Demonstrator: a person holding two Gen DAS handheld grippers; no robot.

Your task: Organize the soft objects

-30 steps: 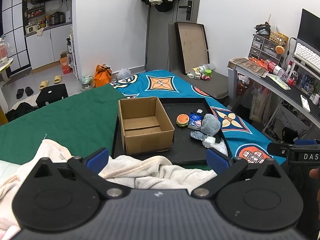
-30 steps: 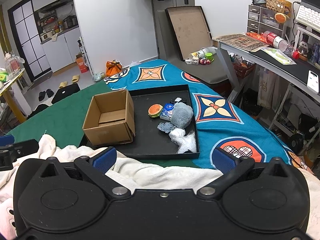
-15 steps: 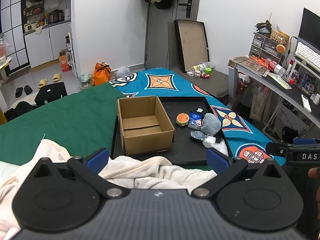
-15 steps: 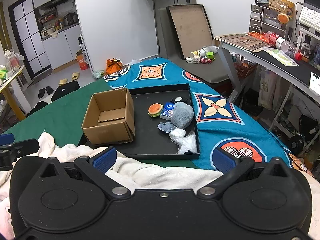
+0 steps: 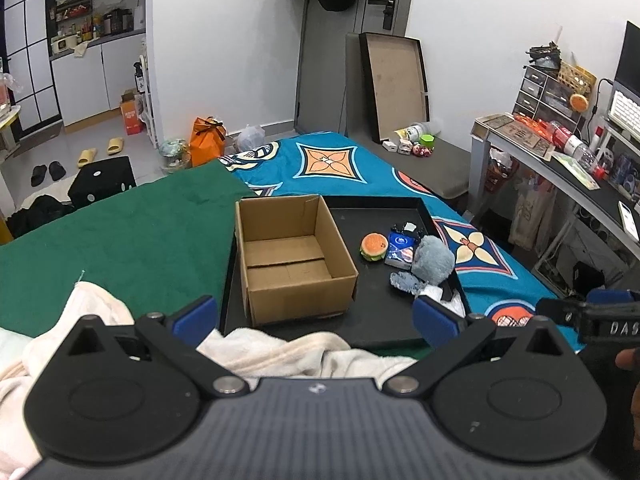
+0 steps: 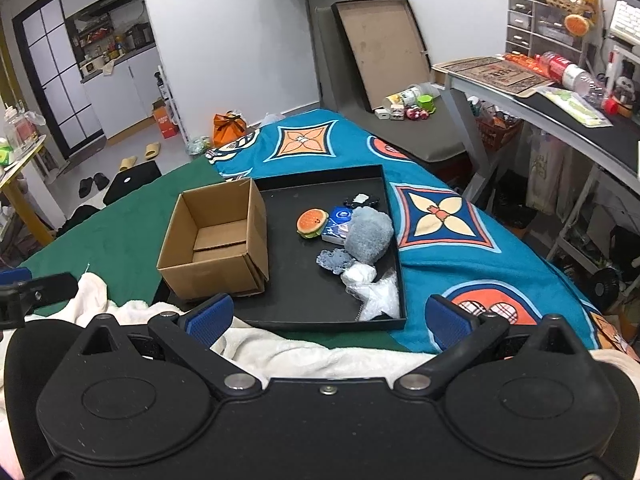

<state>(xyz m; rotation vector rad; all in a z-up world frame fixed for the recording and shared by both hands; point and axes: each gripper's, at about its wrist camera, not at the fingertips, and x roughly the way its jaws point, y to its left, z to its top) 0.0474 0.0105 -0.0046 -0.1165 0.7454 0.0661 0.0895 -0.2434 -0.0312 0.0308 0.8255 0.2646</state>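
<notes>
A black tray (image 5: 380,208) (image 6: 320,184) lies on the bed. In it stands an open, empty cardboard box (image 5: 292,256) (image 6: 216,240) on the left. To its right lie a burger toy (image 5: 374,246) (image 6: 310,223), a blue packet (image 5: 400,244) (image 6: 338,222), a grey plush (image 5: 434,258) (image 6: 368,234), a small blue-grey cloth piece (image 6: 334,260) and white plastic wrap (image 6: 372,288). My left gripper (image 5: 316,316) and right gripper (image 6: 326,316) are both open and empty, held above a cream blanket (image 5: 280,352) (image 6: 280,352), short of the tray.
The bed has a green cover (image 5: 120,232) on the left and a blue patterned cover (image 6: 440,216) on the right. A desk (image 6: 540,112) with clutter stands at the right. A flat box lid (image 5: 394,88) leans on the far wall.
Both grippers have moved slightly nearer the tray. Their jaws stay open and nothing on the tray has moved.
</notes>
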